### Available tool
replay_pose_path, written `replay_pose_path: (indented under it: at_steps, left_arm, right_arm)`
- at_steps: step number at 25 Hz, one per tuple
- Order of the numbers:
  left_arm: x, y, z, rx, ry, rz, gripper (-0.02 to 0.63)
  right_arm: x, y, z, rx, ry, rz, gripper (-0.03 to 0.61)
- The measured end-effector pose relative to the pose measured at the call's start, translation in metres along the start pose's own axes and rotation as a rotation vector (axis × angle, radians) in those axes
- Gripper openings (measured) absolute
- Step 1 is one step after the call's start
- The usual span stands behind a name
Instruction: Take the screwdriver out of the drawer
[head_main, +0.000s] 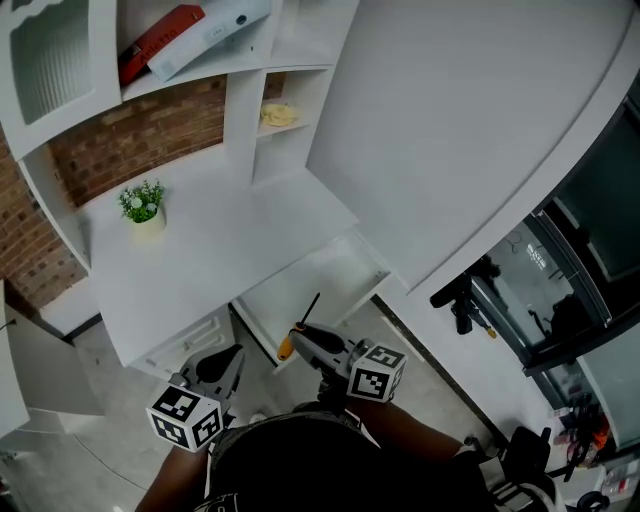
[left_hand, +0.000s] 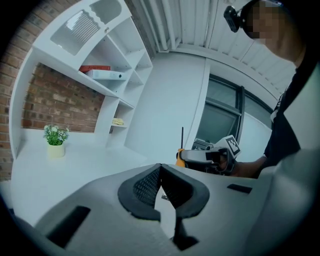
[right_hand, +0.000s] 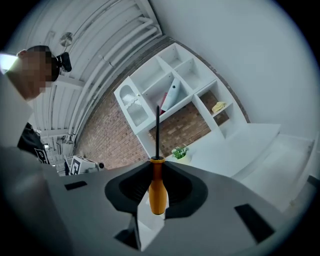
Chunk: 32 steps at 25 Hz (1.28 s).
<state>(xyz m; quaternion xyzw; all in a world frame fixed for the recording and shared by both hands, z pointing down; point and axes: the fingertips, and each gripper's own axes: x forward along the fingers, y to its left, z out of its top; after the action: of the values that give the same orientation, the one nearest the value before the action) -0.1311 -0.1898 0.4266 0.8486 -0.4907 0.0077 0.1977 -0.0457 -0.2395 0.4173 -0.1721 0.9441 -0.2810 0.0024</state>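
Well, my right gripper (right_hand: 157, 194) is clamped on the orange handle of the screwdriver (right_hand: 157, 186), which sits above the near edge of the open drawer (head_main: 335, 268), its black shaft pointing toward the desk (head_main: 225, 240). My left gripper (left_hand: 161, 188) has its fingers pressed together on nothing, just off the drawer's near left corner.

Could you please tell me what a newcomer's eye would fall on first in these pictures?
The orange-handled screwdriver stands out first, clamped in the right gripper with its black shaft pointing out past the jaws, by the front edge of the open drawer. Next comes the small potted plant, standing alone on the white desk.
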Motion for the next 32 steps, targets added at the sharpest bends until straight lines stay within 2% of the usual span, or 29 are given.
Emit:
replay_pose_path:
  at_steps: [3,9,13,17,26,32]
  left_arm:
    - [-0.003,-0.006,0.003,-0.009,-0.024,0.018,0.015]
    - [0.004,-0.04,0.012,-0.05,-0.097,-0.018,0.015]
    - [0.016,-0.063,-0.002,-0.056,-0.051,0.017,0.015]
    - [0.03,-0.095,-0.019,-0.075,0.0,-0.001,0.015]
    - [0.028,-0.151,-0.033,-0.006,-0.003,0.074,0.015]
    - [0.016,-0.168,-0.05,-0.014,-0.012,0.128,0.015]
  right_arm:
    - [-0.006,0.005,0.004,-0.036,0.017,0.009,0.074]
    - [-0.036,0.01,0.012,-0.077,0.021,0.02,0.074]
    - [-0.066,0.01,0.013,-0.096,0.015,0.01,0.074]
    - [-0.094,0.008,0.008,-0.118,0.02,0.008,0.074]
    - [-0.146,0.011,-0.008,-0.096,0.031,0.042,0.074]
    - [-0.166,0.015,-0.022,-0.1,0.031,0.073,0.074]
